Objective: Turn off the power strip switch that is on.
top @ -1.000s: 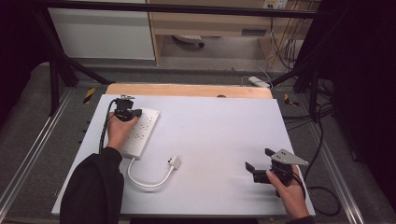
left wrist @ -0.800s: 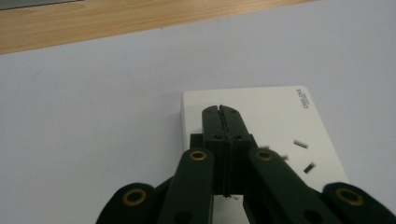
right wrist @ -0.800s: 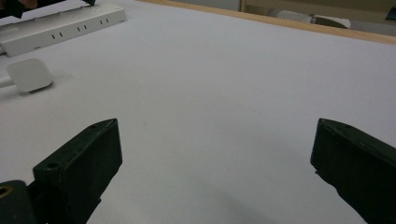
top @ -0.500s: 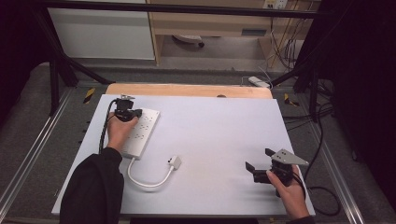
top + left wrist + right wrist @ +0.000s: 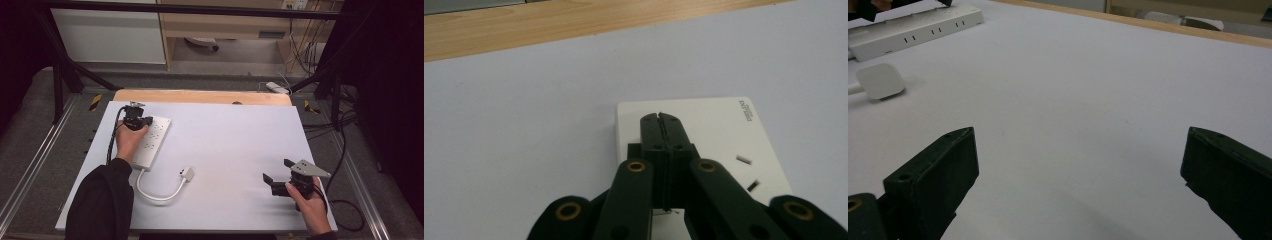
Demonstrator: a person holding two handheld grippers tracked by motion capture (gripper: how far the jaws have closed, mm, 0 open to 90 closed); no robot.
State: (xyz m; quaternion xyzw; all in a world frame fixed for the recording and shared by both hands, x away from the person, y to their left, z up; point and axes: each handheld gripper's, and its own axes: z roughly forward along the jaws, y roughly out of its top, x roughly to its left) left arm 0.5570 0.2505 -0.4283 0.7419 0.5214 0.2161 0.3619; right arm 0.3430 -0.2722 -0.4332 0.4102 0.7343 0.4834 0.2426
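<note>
A white power strip (image 5: 151, 140) lies at the table's left, its short white cable (image 5: 155, 196) curling to a square white plug (image 5: 188, 173). My left gripper (image 5: 136, 120) rests over the strip's far end. Its jaws are shut together with nothing between them, and the tips (image 5: 659, 119) point at the strip's end face (image 5: 709, 127), close to two socket slots. My right gripper (image 5: 276, 170) sits low near the table's front right corner, open and empty (image 5: 1080, 165). From there the power strip (image 5: 918, 27) and plug (image 5: 880, 80) lie far off at the upper left.
The white table top (image 5: 240, 135) has a wooden strip (image 5: 200, 96) along its far edge. Metal rails run down both sides, with black frame legs at the back. Cables and another white power strip (image 5: 276, 87) lie on the floor beyond.
</note>
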